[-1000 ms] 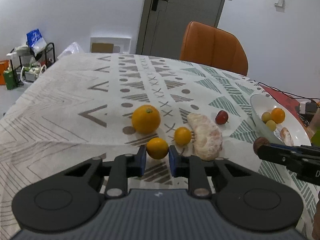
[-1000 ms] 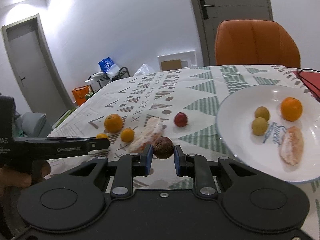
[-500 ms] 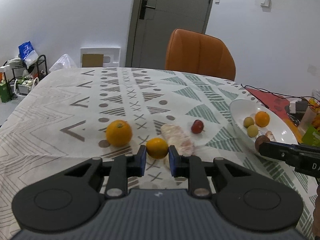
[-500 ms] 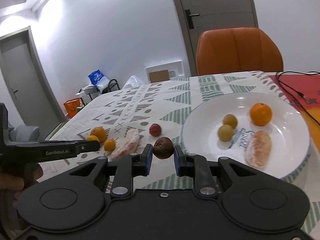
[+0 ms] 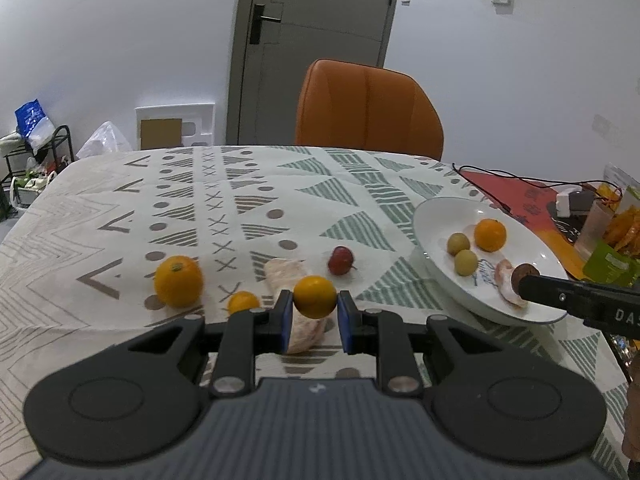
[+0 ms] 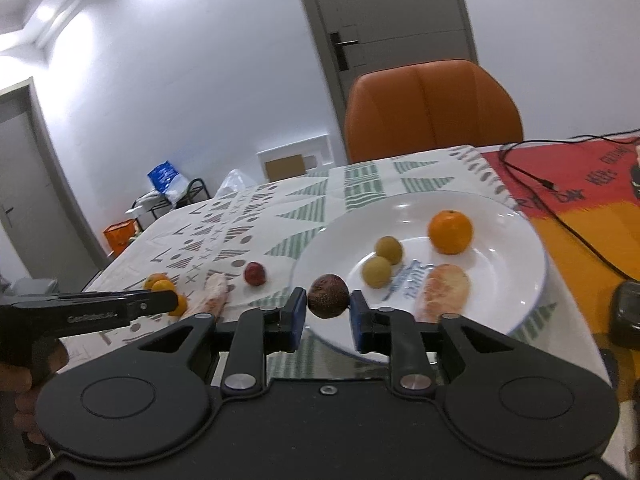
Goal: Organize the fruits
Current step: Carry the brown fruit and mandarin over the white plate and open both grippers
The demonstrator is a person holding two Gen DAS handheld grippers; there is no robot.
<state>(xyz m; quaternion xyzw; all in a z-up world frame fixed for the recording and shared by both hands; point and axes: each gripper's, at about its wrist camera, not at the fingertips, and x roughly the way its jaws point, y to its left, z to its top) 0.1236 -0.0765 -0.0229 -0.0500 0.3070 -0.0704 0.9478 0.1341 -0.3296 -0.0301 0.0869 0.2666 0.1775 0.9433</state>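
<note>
My left gripper (image 5: 314, 314) is shut on a small orange (image 5: 315, 296), held above the tablecloth. Below it lie a peeled citrus piece (image 5: 286, 270), a large orange (image 5: 178, 286), a small orange (image 5: 243, 302) and a red fruit (image 5: 341, 261). My right gripper (image 6: 327, 314) is shut on a dark brown fruit (image 6: 328, 295) over the near-left rim of the white plate (image 6: 516, 292). The plate holds an orange (image 6: 450, 232), two greenish fruits (image 6: 382, 262) and a peeled citrus piece (image 6: 444, 292). The right gripper (image 5: 524, 280) with its brown fruit also shows in the left wrist view.
An orange chair (image 5: 368, 110) stands at the table's far side. Black cables (image 6: 560, 208) cross a red mat (image 6: 592, 184) right of the plate. Snack packets (image 5: 612, 248) and a white charger (image 5: 574, 204) sit at the far right. A hand (image 6: 20, 384) holds the left gripper's handle.
The left gripper has lifted the small orange off the cloth and shifted right. The right gripper has carried the brown fruit right, from over the tablecloth to the plate's rim.
</note>
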